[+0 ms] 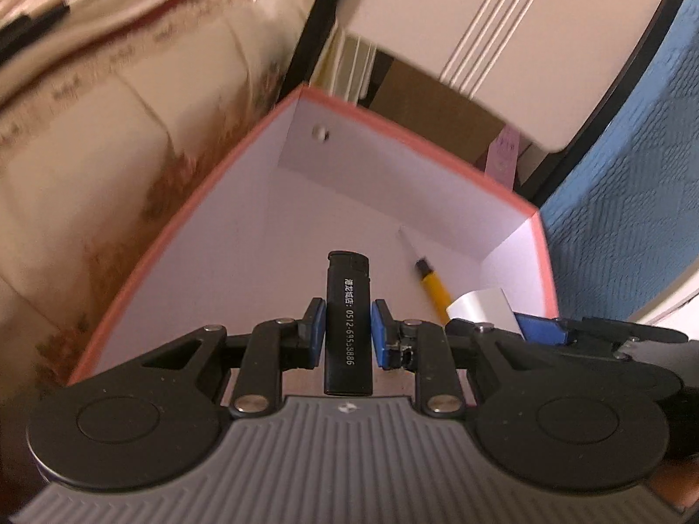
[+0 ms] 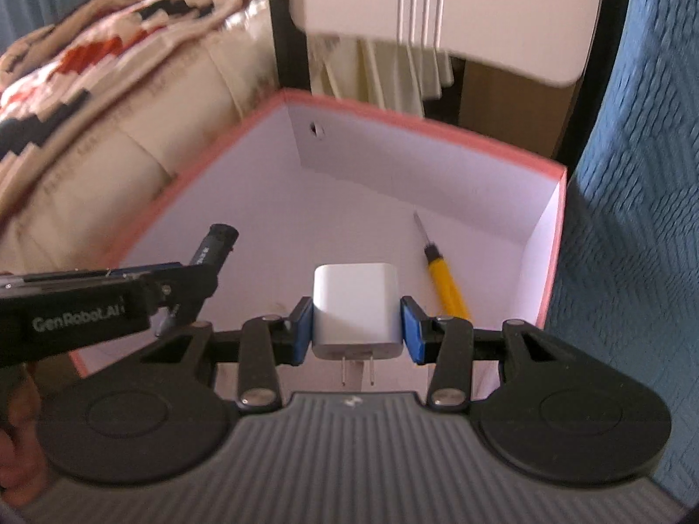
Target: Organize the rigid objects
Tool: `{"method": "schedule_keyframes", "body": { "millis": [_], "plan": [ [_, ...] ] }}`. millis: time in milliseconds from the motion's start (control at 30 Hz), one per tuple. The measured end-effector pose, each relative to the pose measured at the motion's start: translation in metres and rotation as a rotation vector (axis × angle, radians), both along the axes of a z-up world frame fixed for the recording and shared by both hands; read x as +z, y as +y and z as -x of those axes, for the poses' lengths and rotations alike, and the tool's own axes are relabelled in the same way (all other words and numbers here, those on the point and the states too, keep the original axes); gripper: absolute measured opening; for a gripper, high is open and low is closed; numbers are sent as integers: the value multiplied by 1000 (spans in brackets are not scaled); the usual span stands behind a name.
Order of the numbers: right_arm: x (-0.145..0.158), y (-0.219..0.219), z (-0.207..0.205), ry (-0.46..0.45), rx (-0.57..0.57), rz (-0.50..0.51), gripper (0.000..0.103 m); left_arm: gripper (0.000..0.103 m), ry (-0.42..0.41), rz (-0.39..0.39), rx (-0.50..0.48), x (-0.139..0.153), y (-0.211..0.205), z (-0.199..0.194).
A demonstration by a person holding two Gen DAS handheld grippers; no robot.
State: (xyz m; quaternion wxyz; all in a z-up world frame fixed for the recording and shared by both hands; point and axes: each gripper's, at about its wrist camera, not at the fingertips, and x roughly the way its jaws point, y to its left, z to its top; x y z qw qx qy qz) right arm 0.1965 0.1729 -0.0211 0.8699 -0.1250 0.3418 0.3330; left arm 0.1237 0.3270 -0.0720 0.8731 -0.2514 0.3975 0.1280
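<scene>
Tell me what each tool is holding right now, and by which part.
The left tool clamps a black lighter by its long sides at mid-body. The right tool clamps a white charger by its two side faces, prongs toward the camera.

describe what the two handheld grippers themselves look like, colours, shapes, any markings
Both match. The left gripper and right gripper each have a grey ribbed body with a small white logo, two round black discs at the sides, and black linkage bars with silver rivets leading to blue finger pads. Seen side-on from the right wrist view, the left gripper carries white "GenRobot.AI" lettering. No cables or sleeves show.
</scene>
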Motion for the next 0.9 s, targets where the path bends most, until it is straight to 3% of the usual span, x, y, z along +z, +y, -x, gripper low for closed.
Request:
{"method": "schedule_keyframes", "body": {
  "millis": [167,433,667,900],
  "plan": [
    [-21,4,-11,49,-22,46,45,26,44,39,-5,-25,-2,-4],
    [-24,0,-14,39,-42,58,44,28,58,22,16,-19,0,-8],
    [2,-11,-4,5,-29,4,44,32,-6,-14,22,19,-8,-1],
    [54,-33,22,-80,2,-97,44,32,-105,-29,41,76,-18,20]
  ]
}}
